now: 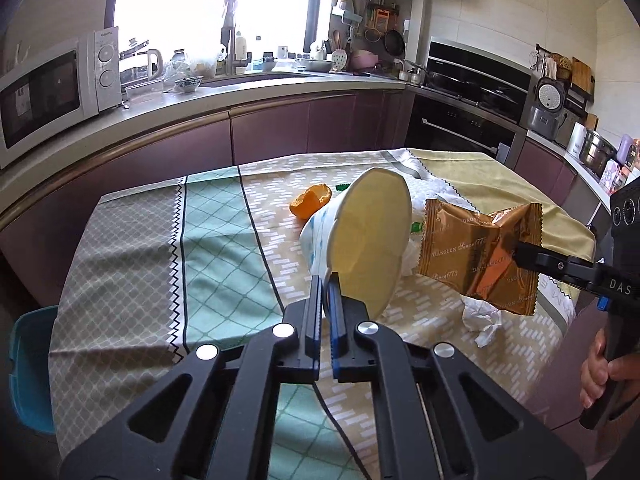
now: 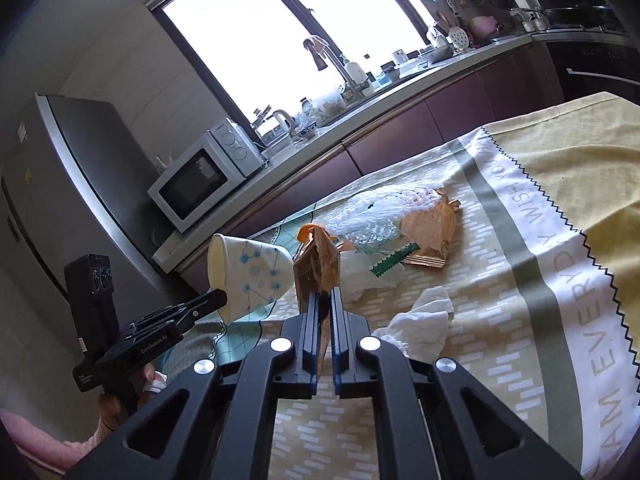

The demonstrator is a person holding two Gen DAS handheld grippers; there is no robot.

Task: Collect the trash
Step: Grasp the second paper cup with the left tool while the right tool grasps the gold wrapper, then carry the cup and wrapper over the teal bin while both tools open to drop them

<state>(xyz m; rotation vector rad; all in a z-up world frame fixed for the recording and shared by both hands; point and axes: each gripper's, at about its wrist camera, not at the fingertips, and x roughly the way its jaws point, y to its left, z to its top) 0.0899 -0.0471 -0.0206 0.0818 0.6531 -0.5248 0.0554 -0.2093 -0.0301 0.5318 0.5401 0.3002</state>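
Observation:
My left gripper (image 1: 326,280) is shut on the rim of a white paper cup (image 1: 360,232) with blue dots, which is tipped on its side above the table, mouth toward the camera. To its right, my right gripper (image 1: 516,250) is shut on a golden snack wrapper (image 1: 472,248) held in the air. In the right wrist view the right gripper (image 2: 325,294) pinches the wrapper (image 2: 316,264) edge-on, and the left gripper (image 2: 220,298) holds the cup (image 2: 256,272) just to its left. An orange peel (image 1: 310,202) lies behind the cup.
On the patterned tablecloth (image 1: 200,240) lie a crumpled tissue (image 2: 420,320), a clear plastic bag (image 2: 376,216), a second golden wrapper (image 2: 432,228) and a green wrapper strip (image 2: 394,264). A blue container (image 1: 32,368) sits beside the table's left edge. Kitchen counters with a microwave (image 1: 52,96) run behind.

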